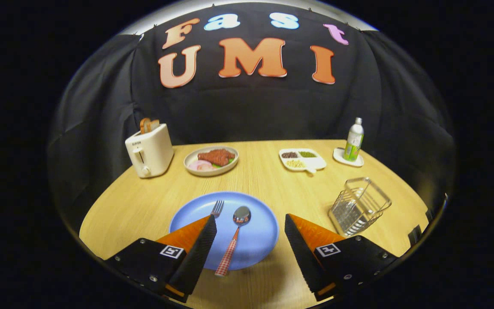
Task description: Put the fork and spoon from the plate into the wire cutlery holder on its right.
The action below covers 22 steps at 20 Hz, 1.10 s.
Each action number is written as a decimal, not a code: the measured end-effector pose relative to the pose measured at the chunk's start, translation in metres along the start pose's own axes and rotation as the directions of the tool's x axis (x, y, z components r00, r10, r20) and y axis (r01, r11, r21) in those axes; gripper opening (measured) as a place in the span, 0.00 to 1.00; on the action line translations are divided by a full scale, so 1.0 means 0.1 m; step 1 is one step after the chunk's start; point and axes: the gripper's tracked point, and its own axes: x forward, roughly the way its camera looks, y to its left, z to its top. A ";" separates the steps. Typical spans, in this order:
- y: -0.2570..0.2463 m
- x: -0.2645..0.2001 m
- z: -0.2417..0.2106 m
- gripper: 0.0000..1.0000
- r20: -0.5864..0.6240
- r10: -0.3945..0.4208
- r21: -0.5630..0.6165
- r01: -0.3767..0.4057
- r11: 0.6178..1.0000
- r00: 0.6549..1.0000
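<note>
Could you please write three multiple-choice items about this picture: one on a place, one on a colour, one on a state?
1. Where does the spoon lie?
A. in the wire cutlery holder
B. on the blue plate, between the fingers
C. beside the toaster

2. What colour is the spoon's handle?
A. red and white checked
B. plain green
C. black

3. How is the tool?
A. shut on the fork
B. shut on the spoon
C. open, holding nothing

Answers: 1 B, the spoon rests on the plate between the fingers; 2 A, the handle shows a checked pattern; 3 C, the fingers stand wide apart, pressing nothing.
</note>
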 end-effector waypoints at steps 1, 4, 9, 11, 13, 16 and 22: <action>0.06 0.05 -0.10 0.96 -0.028 0.011 0.009 -0.010 1.000 1.000; 0.10 0.14 -0.27 0.90 -0.076 -0.011 -0.004 0.011 1.000 0.997; 0.17 0.21 -0.42 0.71 -0.141 -0.011 -0.018 0.009 1.000 0.990; 0.20 0.24 -0.46 0.61 -0.159 -0.008 0.002 0.008 1.000 0.987; 0.21 0.27 -0.48 0.55 -0.167 -0.016 -0.004 0.015 1.000 0.986; 0.20 0.29 -0.52 0.42 -0.187 -0.029 -0.009 0.028 1.000 0.982; 0.13 0.30 -0.52 0.13 -0.208 -0.041 -0.027 0.037 0.999 0.977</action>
